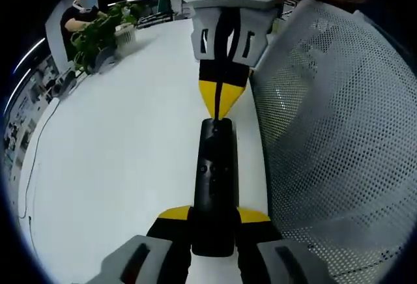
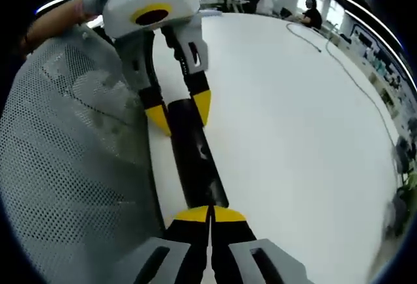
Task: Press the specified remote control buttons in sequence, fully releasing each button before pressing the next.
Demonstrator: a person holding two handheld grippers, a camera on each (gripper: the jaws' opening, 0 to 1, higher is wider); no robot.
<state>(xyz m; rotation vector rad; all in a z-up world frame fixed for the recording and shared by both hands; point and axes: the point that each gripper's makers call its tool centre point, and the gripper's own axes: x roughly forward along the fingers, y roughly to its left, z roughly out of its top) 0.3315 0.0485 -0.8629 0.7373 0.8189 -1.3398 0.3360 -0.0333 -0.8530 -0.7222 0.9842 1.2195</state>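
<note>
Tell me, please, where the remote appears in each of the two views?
Left gripper view: the remote runs up the centre, its near end between the left gripper jaws, its far end at the right gripper.
Right gripper view: the remote slants up from bottom centre.
Shared landmark: the mesh chair back beside the white table.

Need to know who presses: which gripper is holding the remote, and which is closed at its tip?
The left gripper clamps the remote between its pads; the right gripper, shut, touches the remote's far end.
</note>
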